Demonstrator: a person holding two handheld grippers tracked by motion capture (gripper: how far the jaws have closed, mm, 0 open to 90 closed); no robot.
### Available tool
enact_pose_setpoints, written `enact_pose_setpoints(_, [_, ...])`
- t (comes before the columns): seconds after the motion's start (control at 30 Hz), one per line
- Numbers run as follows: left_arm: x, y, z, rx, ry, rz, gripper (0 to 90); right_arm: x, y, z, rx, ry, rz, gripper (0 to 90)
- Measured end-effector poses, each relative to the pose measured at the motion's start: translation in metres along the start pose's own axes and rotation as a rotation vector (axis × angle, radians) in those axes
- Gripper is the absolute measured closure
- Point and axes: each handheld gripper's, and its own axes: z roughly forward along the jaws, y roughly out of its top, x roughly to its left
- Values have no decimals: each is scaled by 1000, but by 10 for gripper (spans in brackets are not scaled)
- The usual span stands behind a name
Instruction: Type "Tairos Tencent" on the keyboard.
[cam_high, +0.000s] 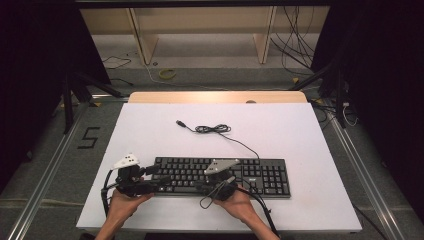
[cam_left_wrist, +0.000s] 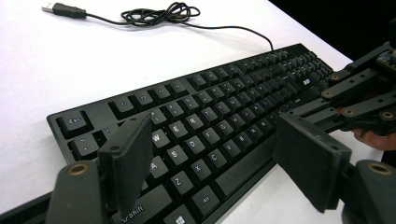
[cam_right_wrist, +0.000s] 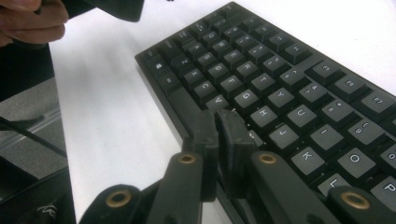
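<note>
Crosswise, keyboard (cam_high: 225, 176) parallel to table edge.

The keyboard (cam_high: 222, 176) lies on the surface (cam_high: 150, 135), near its front edge. Behind the keyboard lies its cable (cam_high: 215, 129). Both hand-held grippers sit at the keyboard's front edge, the left hand-held gripper (cam_high: 159, 179) left of the right hand-held gripper (cam_high: 201, 186).

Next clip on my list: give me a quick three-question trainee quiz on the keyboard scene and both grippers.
1. True or false: the left gripper has its jaws shut.
2. Which is plugged in nowhere and lies loose on the white table? A) mouse B) USB plug C) headset
3. Fill in: the right gripper hovers with jaws shut above the ____.

Key: 1 false, they stand apart over the keys; 2 B; 3 keyboard.
</note>
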Motion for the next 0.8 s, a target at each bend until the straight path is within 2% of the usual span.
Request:
enact_pose_setpoints(0.13, [0,-1,-1,0,2,1,279,-1,-2,6,24,-16,-3,899])
enact_pose_setpoints(0.8, [0,-4,-1,17,5,9,278,-4,-6,13,52,-37,3,900])
